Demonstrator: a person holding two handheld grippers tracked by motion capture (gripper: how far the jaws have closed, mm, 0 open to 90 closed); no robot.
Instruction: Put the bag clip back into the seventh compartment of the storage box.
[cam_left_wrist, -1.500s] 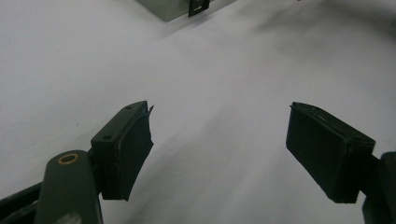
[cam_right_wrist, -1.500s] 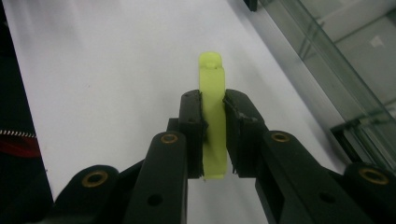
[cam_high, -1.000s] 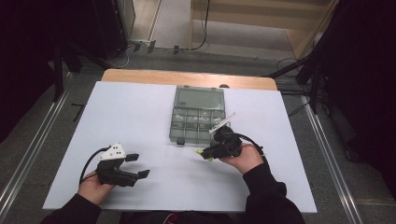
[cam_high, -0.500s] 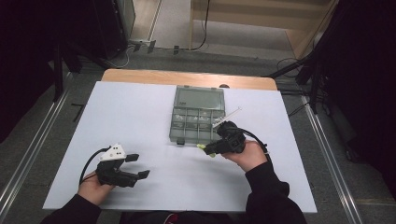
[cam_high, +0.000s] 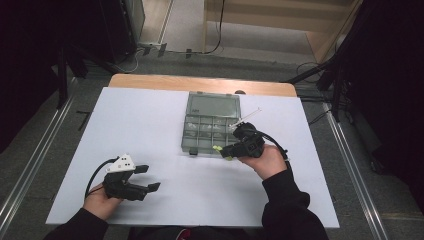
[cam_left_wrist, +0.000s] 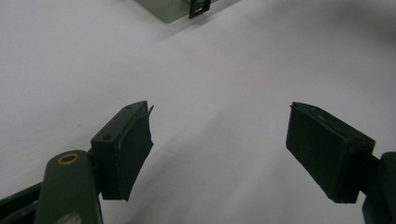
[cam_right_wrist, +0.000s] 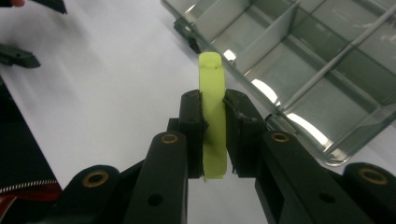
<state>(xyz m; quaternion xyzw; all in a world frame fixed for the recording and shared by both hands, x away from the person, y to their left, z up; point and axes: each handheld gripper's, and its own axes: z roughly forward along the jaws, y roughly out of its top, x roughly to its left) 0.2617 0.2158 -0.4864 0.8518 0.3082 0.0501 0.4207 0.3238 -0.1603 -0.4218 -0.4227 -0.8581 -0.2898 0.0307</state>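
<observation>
A clear plastic compartment box (cam_high: 207, 130) lies open at the middle of the white table, its lid (cam_high: 212, 104) folded away from me. My right gripper (cam_high: 223, 151) hovers just off the box's near right corner, shut on a flat yellow-green piece (cam_high: 218, 149). In the right gripper view the piece (cam_right_wrist: 213, 112) stands on edge between the black pads, sticking out past them beside the box's rim (cam_right_wrist: 299, 144). My left gripper (cam_high: 150, 178) rests low at the near left of the table, jaws wide apart. Between its pads (cam_left_wrist: 133, 149) lies only bare white tabletop.
The white table sheet (cam_high: 145, 125) ends at a wooden strip (cam_high: 200, 85) at the far edge. Metal rails (cam_high: 30, 165) run along both sides. A thin white stick (cam_high: 247, 116) lies by the box's right side. Cables trail on the floor beyond.
My right gripper has lifted a little with the yellow-green piece and shifted slightly away from the box's front edge. The left hand has stayed put.
</observation>
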